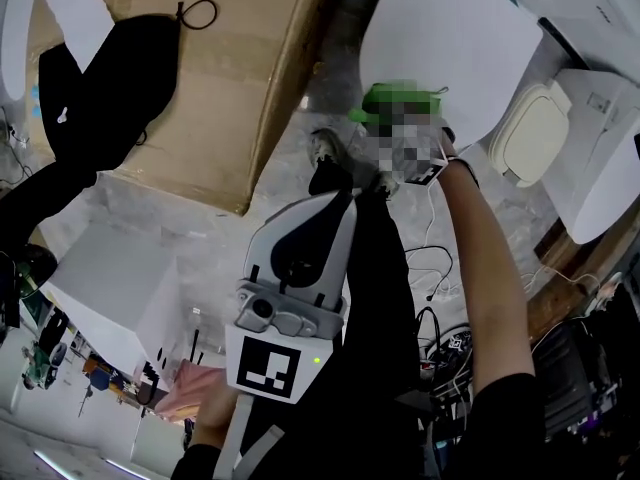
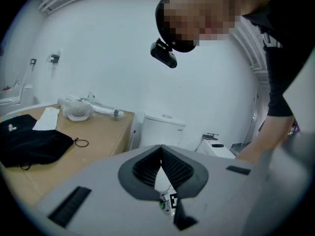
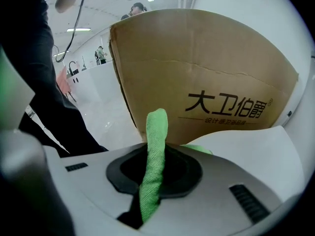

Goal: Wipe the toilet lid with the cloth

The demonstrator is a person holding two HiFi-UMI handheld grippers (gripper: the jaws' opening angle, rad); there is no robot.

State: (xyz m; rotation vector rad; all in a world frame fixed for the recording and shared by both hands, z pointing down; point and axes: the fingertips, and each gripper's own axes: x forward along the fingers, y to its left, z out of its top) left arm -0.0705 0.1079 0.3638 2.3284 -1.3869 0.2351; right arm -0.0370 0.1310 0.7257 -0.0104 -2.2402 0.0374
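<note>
toilet lid (image 1: 462,40), green cloth (image 1: 396,101), cardboard box (image 1: 205,78)

Left tool (image 2: 161,154) had pale grey shell, black teardrop recess, ribbed black pads (image 2: 179,168), black slot (image 2: 71,205) on each flank. Its rear carried round lens (image 1: 258,311), cube (image 1: 268,368) with black-and-white square marker, small green light (image 1: 317,361). Right tool (image 3: 153,156) had same grey shell, black oval recess, ribbed dark slot (image 3: 248,203). Person wore black sleeve (image 1: 505,418), black trousers (image 1: 385,298), grey shoe (image 1: 327,150), black camera (image 2: 164,54) at head.
</note>
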